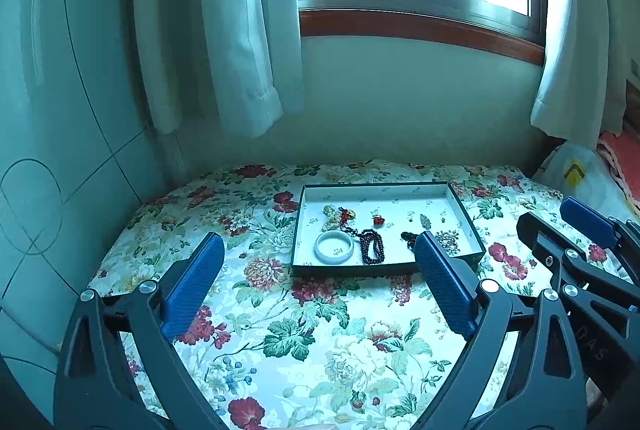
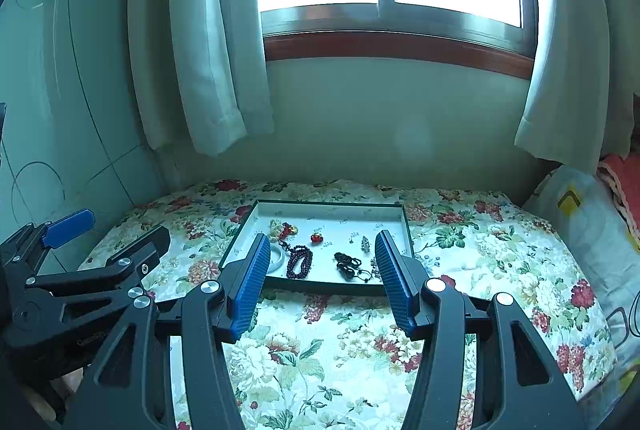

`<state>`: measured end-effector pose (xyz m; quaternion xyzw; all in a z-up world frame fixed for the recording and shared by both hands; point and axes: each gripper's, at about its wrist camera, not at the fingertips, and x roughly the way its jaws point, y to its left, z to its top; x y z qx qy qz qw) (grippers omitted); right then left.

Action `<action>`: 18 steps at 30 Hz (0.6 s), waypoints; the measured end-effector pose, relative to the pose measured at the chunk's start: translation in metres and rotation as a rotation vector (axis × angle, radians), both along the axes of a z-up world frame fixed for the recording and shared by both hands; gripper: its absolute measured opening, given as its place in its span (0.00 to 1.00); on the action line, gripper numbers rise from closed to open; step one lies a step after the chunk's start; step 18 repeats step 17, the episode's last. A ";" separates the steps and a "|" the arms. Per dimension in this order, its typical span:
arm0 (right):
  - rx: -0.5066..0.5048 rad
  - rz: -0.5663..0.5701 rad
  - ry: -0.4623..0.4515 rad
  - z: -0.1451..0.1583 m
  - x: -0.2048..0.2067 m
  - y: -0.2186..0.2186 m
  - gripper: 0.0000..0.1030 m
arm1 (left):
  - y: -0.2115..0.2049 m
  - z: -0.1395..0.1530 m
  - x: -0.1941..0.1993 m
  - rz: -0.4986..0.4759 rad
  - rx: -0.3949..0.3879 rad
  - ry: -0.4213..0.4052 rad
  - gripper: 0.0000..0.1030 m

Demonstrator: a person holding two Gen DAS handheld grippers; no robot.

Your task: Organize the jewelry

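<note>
Jewelry in tray (image 1: 468,218) | left gripper (image 1: 320,262) jaws apart | right gripper (image 2: 324,266) jaws apart

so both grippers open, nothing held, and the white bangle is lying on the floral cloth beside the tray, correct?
Not quite. The white bangle lies inside the tray, at its near left corner next to the dark bead string, not on the floral cloth. The left wrist view shows it. Both the left gripper and right gripper are open and hold nothing.

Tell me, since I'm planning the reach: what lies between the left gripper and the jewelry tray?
Only bare floral cloth separates the open left gripper from the jewelry tray, as the left wrist view shows.
</note>
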<state>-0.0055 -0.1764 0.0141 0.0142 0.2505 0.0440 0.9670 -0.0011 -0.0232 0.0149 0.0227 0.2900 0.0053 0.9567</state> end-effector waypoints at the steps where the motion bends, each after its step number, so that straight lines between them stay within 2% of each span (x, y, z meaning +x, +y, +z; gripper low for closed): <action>1: 0.000 -0.001 0.000 0.000 0.000 0.000 0.53 | 0.001 0.000 0.000 0.004 0.001 0.000 0.94; 3: 0.000 -0.001 0.000 0.000 0.000 0.000 0.53 | 0.002 -0.001 0.001 0.019 0.002 -0.002 0.98; 9: -0.005 0.000 0.003 -0.001 0.000 -0.001 0.53 | 0.004 -0.004 0.004 0.000 0.005 -0.012 0.98; 16: -0.008 -0.010 0.020 -0.008 0.004 -0.004 0.53 | 0.009 -0.019 0.014 -0.014 -0.019 0.048 0.98; 18: -0.008 -0.014 0.024 -0.010 0.005 -0.006 0.56 | 0.011 -0.022 0.016 -0.013 -0.022 0.058 0.98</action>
